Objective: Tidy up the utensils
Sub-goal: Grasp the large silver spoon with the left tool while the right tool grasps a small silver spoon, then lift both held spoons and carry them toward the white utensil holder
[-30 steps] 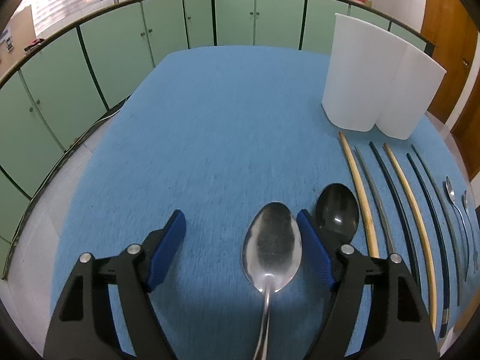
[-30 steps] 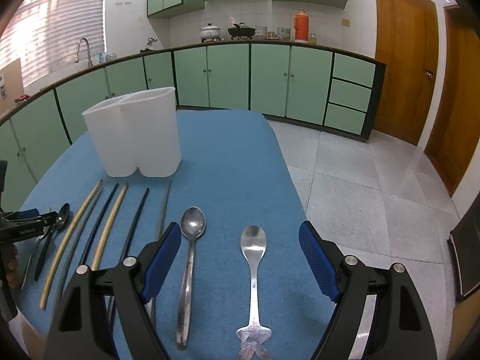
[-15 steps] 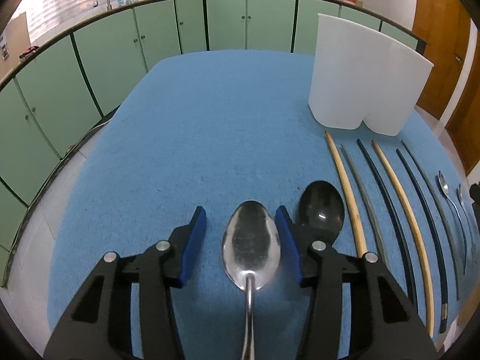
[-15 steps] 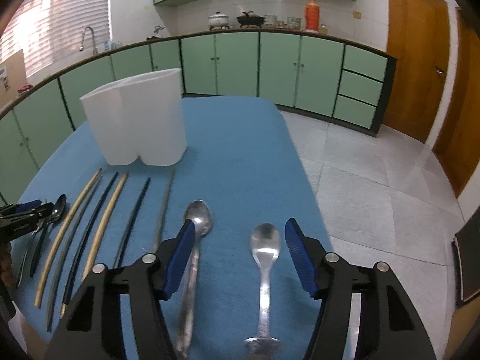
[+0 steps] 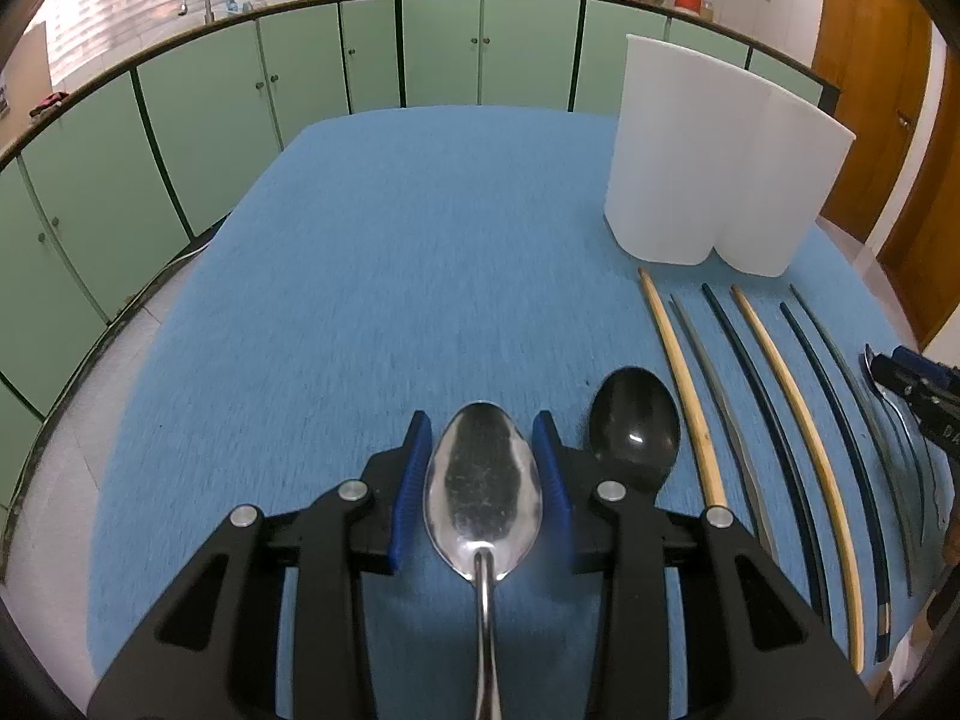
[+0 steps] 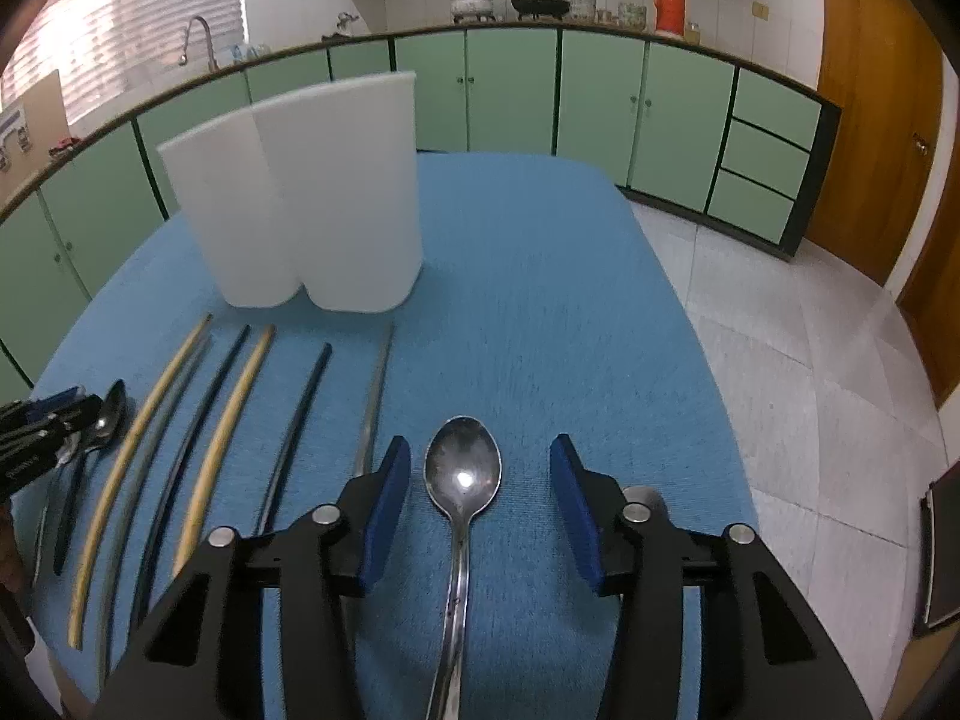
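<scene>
Utensils still lie in a row on the blue table [image 5: 372, 276] before the white holder [image 5: 714, 180], nothing visibly sorted yet. The left gripper [image 5: 483, 468] is closing around a large steel spoon [image 5: 483, 492], pads nearly touching its bowl. The right gripper [image 6: 480, 498] is closing, still apart, around a smaller spoon [image 6: 463, 474].

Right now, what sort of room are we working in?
Most likely a home kitchen: green cabinets run under a long counter, a sink tap stands by the window, and cooking pots sit on the counter. The utensils lie on a blue-covered table.
</scene>
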The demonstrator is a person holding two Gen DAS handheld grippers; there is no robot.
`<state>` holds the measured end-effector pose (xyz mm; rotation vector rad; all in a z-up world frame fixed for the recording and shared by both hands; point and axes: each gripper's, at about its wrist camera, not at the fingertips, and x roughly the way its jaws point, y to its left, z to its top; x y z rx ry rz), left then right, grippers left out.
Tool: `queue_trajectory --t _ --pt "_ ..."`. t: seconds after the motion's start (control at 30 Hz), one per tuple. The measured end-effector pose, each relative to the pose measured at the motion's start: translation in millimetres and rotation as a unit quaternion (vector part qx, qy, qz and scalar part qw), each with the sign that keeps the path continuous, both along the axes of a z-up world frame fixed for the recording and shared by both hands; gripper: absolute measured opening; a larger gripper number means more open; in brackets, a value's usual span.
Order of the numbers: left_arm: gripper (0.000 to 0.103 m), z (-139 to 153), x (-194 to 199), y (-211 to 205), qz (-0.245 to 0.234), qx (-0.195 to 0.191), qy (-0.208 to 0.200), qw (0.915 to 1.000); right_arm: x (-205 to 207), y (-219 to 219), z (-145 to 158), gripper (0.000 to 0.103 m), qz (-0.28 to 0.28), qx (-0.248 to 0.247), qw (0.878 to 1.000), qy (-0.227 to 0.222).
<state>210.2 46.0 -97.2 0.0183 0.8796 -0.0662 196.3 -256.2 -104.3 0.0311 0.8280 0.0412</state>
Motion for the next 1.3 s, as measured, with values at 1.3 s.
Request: queue_trajectory --t 1.3 --pt "0.033 85.2 -31.4 9.4 -0.011 -0.079 -0.172 0.982 -36.0 6.8 90.1 0.028 0.03 0.042 0.989 -0.141"
